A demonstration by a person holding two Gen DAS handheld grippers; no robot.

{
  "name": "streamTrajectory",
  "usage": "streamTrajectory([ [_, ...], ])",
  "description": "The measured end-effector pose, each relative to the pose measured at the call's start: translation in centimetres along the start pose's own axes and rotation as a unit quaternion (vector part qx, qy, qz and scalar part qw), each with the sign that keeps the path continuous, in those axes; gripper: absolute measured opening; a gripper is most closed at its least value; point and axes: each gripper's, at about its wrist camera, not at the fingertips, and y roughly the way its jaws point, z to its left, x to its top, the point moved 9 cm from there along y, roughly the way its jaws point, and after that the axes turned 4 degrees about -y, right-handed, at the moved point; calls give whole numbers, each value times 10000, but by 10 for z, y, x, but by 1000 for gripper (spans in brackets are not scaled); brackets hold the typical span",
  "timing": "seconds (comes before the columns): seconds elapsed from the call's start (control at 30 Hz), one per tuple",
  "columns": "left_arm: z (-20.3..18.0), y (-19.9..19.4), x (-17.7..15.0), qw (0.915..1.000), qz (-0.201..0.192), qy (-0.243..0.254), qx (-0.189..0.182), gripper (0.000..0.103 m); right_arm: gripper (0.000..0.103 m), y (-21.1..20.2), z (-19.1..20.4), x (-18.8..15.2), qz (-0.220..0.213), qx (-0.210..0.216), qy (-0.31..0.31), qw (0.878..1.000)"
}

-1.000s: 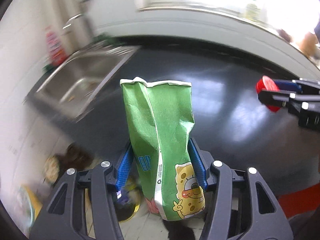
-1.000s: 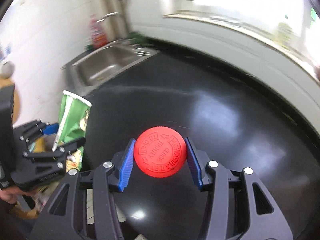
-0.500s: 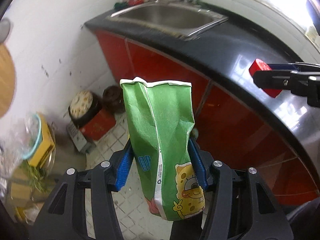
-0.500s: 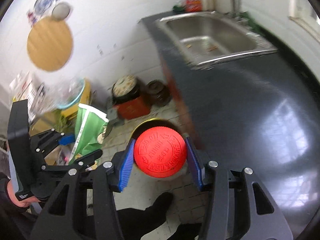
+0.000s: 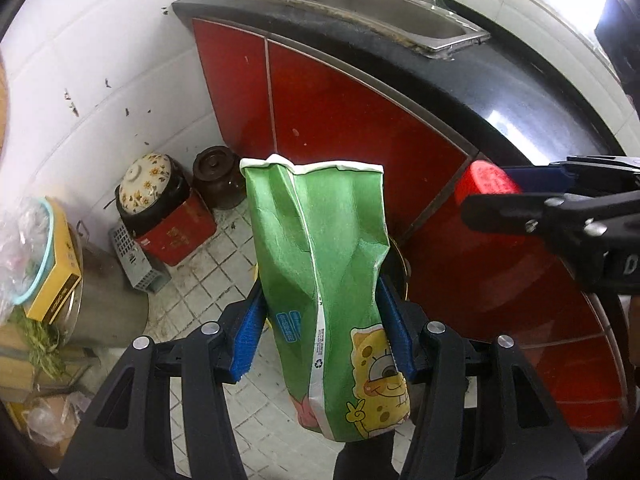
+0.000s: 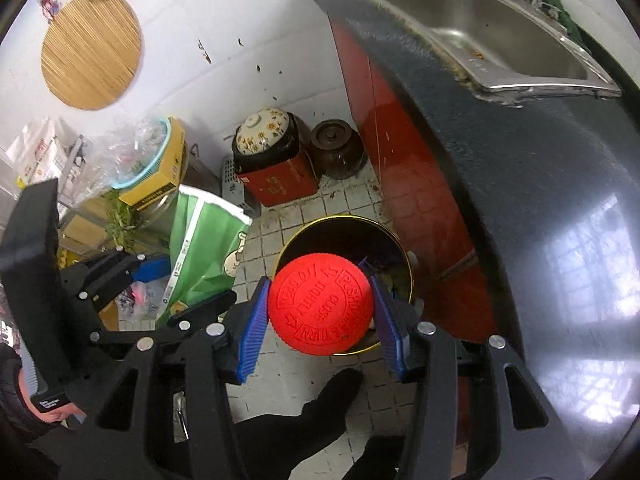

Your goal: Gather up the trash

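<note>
My left gripper is shut on a crumpled green snack bag with a cartoon sponge print, held upright over the tiled floor; the bag also shows in the right wrist view. My right gripper is shut on a round red screw cap, directly above a dark round trash bin with a yellow rim on the floor. The cap and right gripper show at the right of the left wrist view. The bin rim peeks out behind the bag.
A black countertop with a steel sink over red cabinet doors runs on the right. Clay pots, a red box, a metal pot and clutter crowd the floor corner. A person's dark shoe stands near the bin.
Both grippers swung from over the countertop down toward the floor. The right gripper with the red cap now hangs over the bin; the left still holds the green bag beside it.
</note>
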Motion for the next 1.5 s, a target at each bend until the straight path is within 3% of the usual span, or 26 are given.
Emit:
streamTrajectory([
  [0.37,5,18,5,9998,133,25,-114,58,49,13,-5,8,107,-22,82,9999],
  [0.4,5,19,5,9998,154,28,-113,59,52,13,-6,9,124,-20,81,9999],
  [0.43,6,20,5,9998,179,24,-95,64,61,13,-7,9,139,-13,92,9999],
  [0.5,8,22,5,9998,204,-9,-53,75,69,10,-8,11,93,-1,131,9999],
  [0.77,2,17,7,9999,134,30,-30,76,69,0,-13,15,-42,-6,151,9999],
  [0.9,-4,11,12,9999,105,133,16,78,73,-21,-22,15,-215,-77,229,9995],
  [0.93,-8,7,15,9998,76,173,32,83,77,-29,-26,14,-277,-111,254,9992],
  [1.03,-27,-11,28,9990,-138,413,125,94,87,-72,-53,2,-605,-321,477,9965],
  [1.1,-43,-21,38,9977,-244,605,163,96,90,-107,-77,-12,-839,-535,702,9926],
  [1.23,-106,-44,62,9934,-453,1038,-193,96,96,-192,-147,-67,-1246,-1171,1494,9739],
  [1.3,-147,-55,72,9886,-539,1337,-447,96,96,-230,-181,-104,-1396,-1466,1994,9588],
  [1.43,-248,-75,87,9707,-735,2080,-954,96,96,-304,-247,-195,-1528,-2315,3009,9124],
  [1.5,-296,-82,87,9606,-776,2384,-1197,96,96,-339,-271,-243,-1584,-2724,3484,8828],
])
